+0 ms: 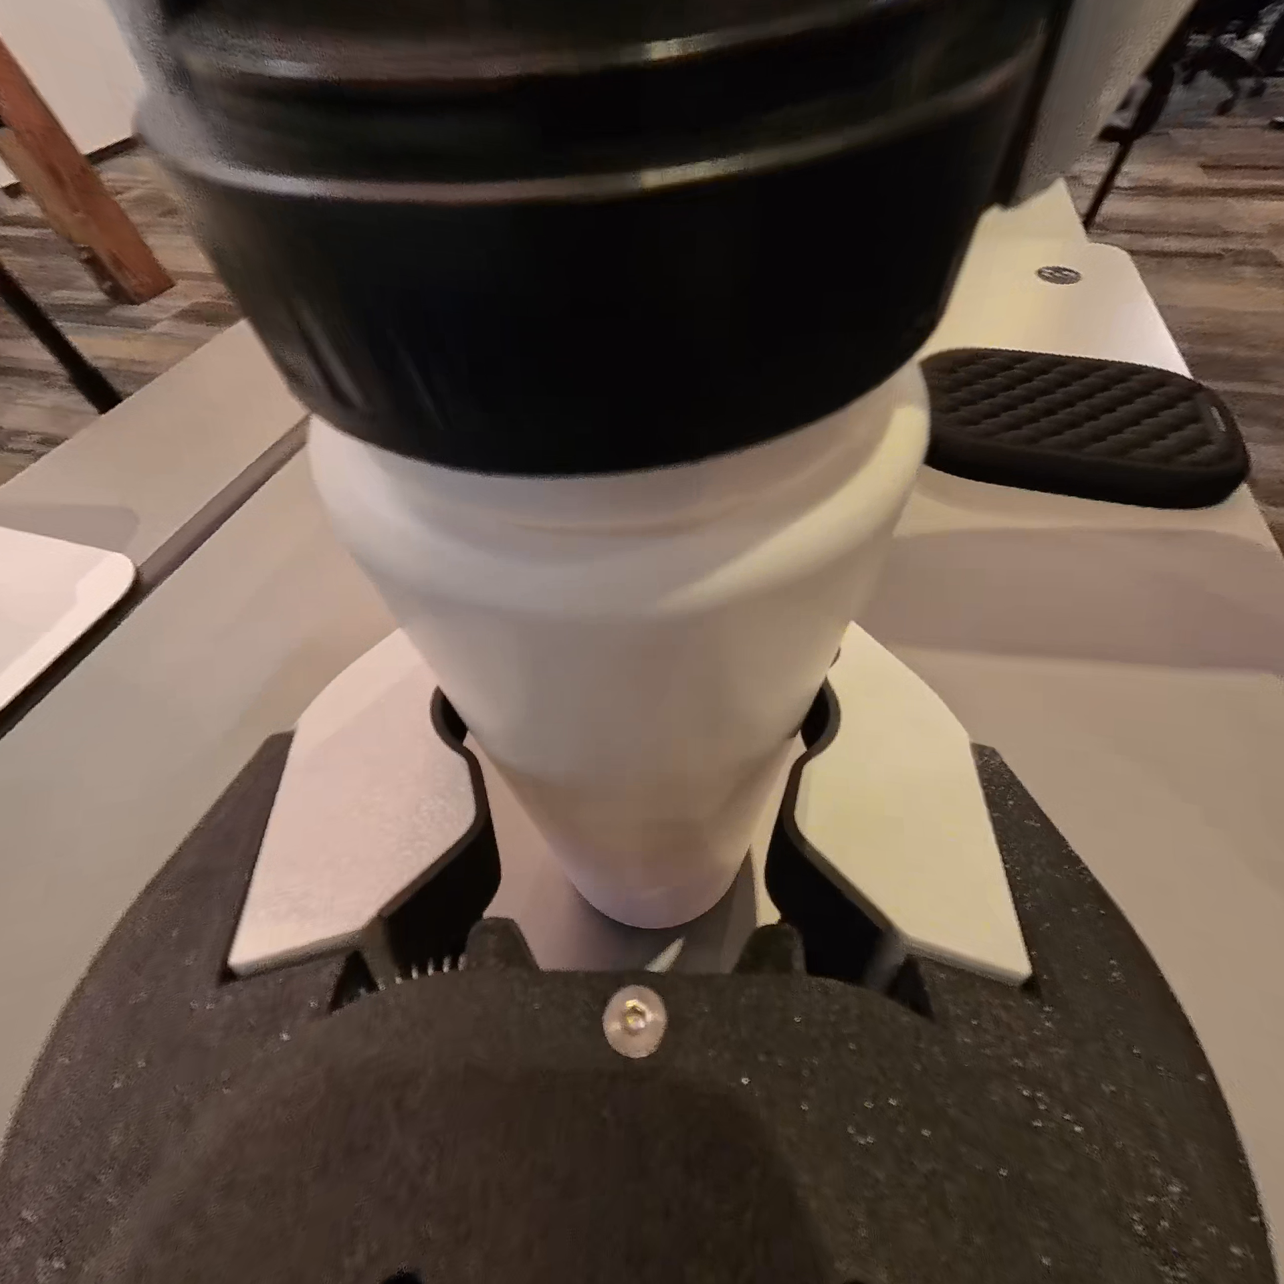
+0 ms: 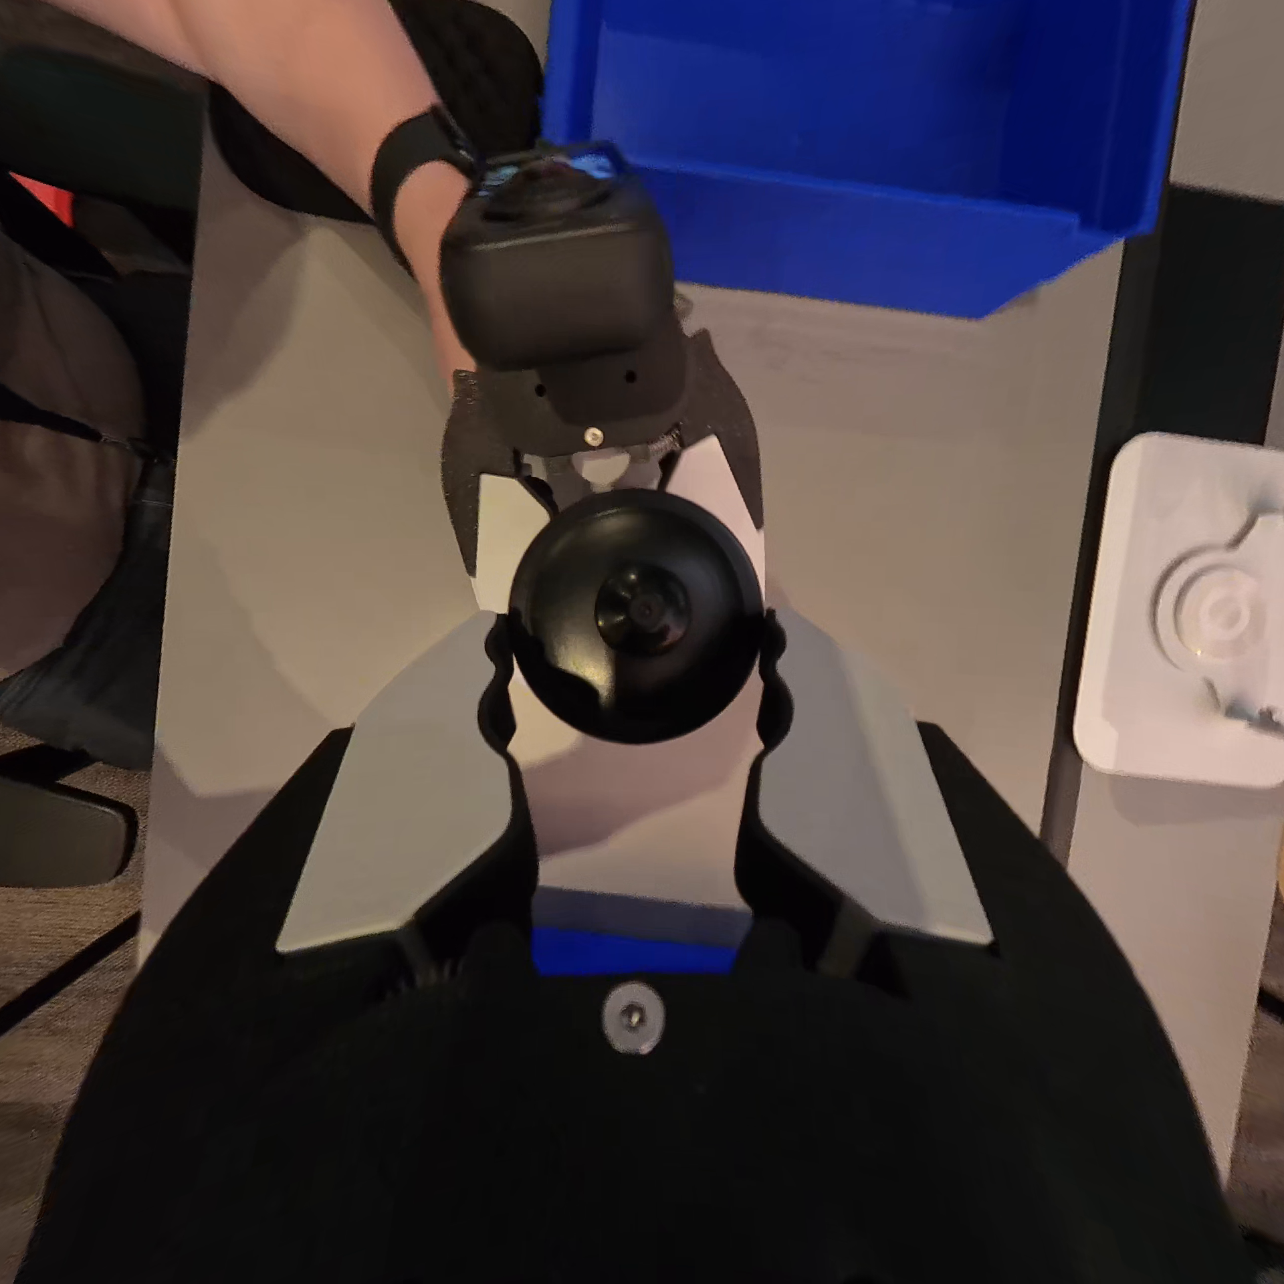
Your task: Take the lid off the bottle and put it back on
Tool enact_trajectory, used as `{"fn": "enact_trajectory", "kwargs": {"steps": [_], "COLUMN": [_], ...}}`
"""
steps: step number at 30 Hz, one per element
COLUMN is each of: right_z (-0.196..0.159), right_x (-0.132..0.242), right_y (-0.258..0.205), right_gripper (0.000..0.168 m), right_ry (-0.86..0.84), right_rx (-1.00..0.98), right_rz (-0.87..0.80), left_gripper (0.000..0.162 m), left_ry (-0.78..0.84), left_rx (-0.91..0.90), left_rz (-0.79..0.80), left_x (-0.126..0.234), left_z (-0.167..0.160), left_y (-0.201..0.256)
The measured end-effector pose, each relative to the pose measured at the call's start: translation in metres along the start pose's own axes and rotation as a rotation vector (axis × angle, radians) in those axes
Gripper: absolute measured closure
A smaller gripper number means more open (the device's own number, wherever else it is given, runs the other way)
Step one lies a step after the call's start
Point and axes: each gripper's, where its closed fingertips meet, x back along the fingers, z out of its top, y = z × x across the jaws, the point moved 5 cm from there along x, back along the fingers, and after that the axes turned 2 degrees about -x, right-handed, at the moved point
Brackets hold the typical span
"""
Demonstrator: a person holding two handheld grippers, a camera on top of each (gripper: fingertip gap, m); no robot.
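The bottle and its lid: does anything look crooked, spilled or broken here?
Nothing stands out. The black lid sits on the white bottle, which the left claw grips. The right claw flanks the lid. No spill shows.

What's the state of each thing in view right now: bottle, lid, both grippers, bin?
White bottle: upright, clamped at its body.
Black lid: on the bottle, between the right fingertips.
Left gripper: shut on the white bottle.
Right gripper: over the lid, fingertips at its rim; grip cannot be told.
Blue bin: open, contents not visible.
Black pad: lying flat on the table.
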Motion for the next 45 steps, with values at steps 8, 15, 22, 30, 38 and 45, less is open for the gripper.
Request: {"fn": "enact_trajectory", "kwargs": {"steps": [8,15,22,30,38,45], "right_z": [0.016,0.018,0.019,0.015,0.011,0.004], "right_x": [0.013,0.002,-0.012,-0.009,-0.007,-0.003], "right_y": [-0.001,-0.002,-0.002,-0.001,-0.004,-0.006], "right_gripper": [0.087,0.079,0.095,0.095,0.095,0.096], "right_ry": [-0.104,-0.241,-0.337,-0.299,-0.247,-0.154], "right_rx": [-0.516,-0.671,-0.710,-0.646,-0.439,-0.260], "right_rz": [-0.314,-0.441,-0.375,-0.326,-0.264,-0.152], "left_gripper": [0.065,0.065,0.065,0.065,0.066,0.066], "left_ry": [-0.005,-0.033,-0.035,-0.031,-0.016,-0.014], "left_rx": [0.079,0.101,0.114,0.096,0.065,0.035], "left_rz": [0.212,0.270,0.271,0.257,0.182,0.120], "left_x": [0.000,0.002,0.003,0.003,0.000,-0.001], "left_z": [0.000,0.000,-0.001,0.000,0.000,0.001], "left_y": [-0.002,-0.001,-0.003,-0.004,-0.002,0.002]}}
